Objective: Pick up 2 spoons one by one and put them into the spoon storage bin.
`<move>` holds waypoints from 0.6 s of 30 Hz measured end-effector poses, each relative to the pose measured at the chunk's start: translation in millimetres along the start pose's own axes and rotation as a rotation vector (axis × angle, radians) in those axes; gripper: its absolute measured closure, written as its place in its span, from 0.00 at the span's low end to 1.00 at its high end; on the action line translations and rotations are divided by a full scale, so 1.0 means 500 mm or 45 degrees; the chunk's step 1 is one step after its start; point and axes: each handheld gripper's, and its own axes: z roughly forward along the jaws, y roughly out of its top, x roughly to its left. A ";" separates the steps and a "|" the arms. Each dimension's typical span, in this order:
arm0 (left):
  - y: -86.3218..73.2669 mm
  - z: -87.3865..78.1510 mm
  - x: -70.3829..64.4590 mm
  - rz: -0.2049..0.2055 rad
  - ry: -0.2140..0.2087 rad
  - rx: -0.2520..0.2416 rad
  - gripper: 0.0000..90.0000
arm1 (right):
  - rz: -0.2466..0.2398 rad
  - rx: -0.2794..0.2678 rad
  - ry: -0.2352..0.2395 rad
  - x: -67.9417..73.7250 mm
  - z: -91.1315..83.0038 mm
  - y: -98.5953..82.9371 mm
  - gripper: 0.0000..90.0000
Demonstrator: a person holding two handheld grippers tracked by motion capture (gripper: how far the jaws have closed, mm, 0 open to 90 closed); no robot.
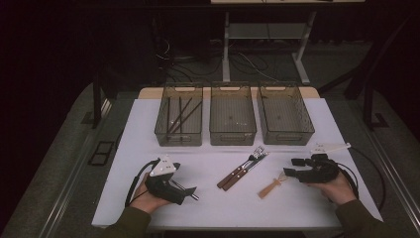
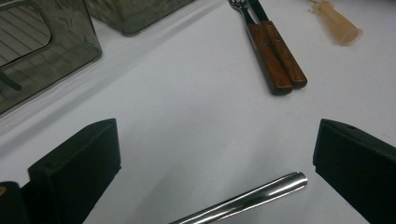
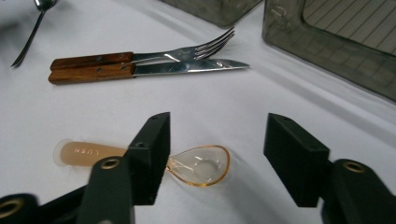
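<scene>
Black jaws of the left gripper [image 2: 215,163] stand wide apart, holding nothing; a polished steel handle [image 2: 243,198] lies between them at the lower centre of its view. The right gripper [image 3: 217,156] is likewise spread and empty, straddling a clear amber plastic spoon [image 3: 198,165] on the white table [image 1: 213,203]. Beyond lie one fork [image 3: 187,51] and one knife [image 3: 187,67], wood-handled and side by side. Three smoky ribbed bins [image 1: 233,119] line the upper middle of the high view.
</scene>
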 end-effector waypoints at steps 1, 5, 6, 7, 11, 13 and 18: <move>0.000 0.000 -0.001 -0.001 -0.001 -0.001 0.00 | -0.011 0.007 0.006 -0.002 0.002 0.000 0.49; 0.000 -0.001 0.000 0.002 0.000 0.000 0.00 | -0.003 0.037 0.003 -0.003 0.009 -0.001 0.53; 0.000 0.000 0.001 0.004 0.000 0.001 0.00 | -0.003 0.040 -0.004 -0.003 0.010 0.000 0.54; 0.000 0.000 0.001 0.004 -0.001 0.001 0.00 | 0.001 0.049 0.003 -0.003 0.011 0.001 0.55; 0.001 0.001 0.001 0.005 -0.004 0.004 0.00 | 0.005 0.077 0.025 -0.002 0.016 0.000 0.60; 0.001 0.001 0.001 0.007 -0.004 0.004 0.00 | 0.001 0.093 0.026 -0.003 0.018 -0.001 0.62; 0.001 0.002 0.001 0.007 -0.007 0.004 0.00 | 0.008 0.113 0.038 -0.003 0.023 -0.002 0.67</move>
